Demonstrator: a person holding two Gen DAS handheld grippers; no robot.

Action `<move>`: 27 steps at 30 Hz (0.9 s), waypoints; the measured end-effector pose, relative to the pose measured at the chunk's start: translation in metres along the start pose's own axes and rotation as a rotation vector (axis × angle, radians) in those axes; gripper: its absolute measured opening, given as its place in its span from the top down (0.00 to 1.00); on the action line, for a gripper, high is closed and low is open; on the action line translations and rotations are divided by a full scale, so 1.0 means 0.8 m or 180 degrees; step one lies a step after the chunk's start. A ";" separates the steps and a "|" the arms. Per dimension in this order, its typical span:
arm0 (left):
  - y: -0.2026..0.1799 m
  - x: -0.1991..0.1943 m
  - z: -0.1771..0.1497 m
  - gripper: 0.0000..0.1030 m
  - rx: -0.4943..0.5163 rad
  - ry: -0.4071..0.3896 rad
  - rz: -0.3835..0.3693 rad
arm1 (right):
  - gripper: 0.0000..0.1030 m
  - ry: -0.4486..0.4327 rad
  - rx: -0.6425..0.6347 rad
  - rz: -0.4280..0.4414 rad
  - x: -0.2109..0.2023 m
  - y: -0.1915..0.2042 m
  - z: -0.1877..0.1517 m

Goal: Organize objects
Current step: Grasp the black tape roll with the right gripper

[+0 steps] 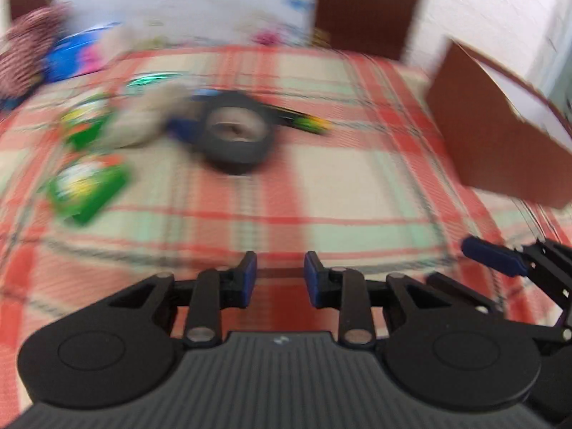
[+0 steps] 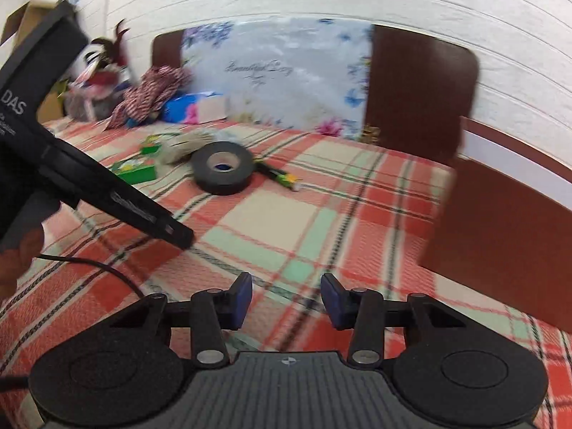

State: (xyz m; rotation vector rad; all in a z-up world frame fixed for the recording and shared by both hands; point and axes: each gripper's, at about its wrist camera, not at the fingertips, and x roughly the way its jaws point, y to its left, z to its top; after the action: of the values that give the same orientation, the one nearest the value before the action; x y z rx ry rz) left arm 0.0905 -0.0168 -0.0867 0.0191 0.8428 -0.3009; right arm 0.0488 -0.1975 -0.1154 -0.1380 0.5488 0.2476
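On the red plaid bedspread [image 1: 339, 186] lies a black tape roll [image 1: 234, 136] [image 2: 223, 168], lying flat. Left of it are a pale glove [image 1: 150, 118] [image 2: 182, 148] and two green packets [image 1: 87, 187] [image 2: 137, 171]. A black marker with a green and yellow end [image 1: 304, 121] [image 2: 282, 177] lies right of the roll. My left gripper [image 1: 280, 275] hovers well short of the roll with a narrow gap and nothing between its pads. My right gripper [image 2: 286, 293] is open and empty, also short of the roll. The left wrist view is blurred.
A brown cardboard box [image 1: 500, 143] [image 2: 500, 232] stands at the right on the bed. A flowered pillow [image 2: 279, 75] leans on the dark headboard [image 2: 418, 89]. Striped cloth [image 2: 153, 89] and a blue packet [image 2: 182, 107] lie at the back left. A black cable [image 2: 107, 271] crosses the near left.
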 end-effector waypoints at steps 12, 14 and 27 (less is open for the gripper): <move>0.106 0.002 0.002 0.67 -0.0387 -0.0457 0.0535 | 0.21 -0.0038 -0.0192 0.0178 0.110 0.082 0.069; 0.108 0.002 0.000 0.67 -0.0407 -0.0473 0.0516 | 0.25 0.0104 -0.0206 0.0184 0.136 0.083 0.079; 0.052 -0.009 -0.003 0.59 -0.0145 -0.0193 0.0311 | 0.29 0.0259 0.0093 0.0033 -0.020 0.022 -0.030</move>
State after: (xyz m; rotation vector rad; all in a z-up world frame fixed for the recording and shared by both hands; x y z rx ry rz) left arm 0.0953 0.0254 -0.0873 0.0084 0.7857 -0.1895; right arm 0.0190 -0.1882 -0.1288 -0.1171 0.6339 0.2449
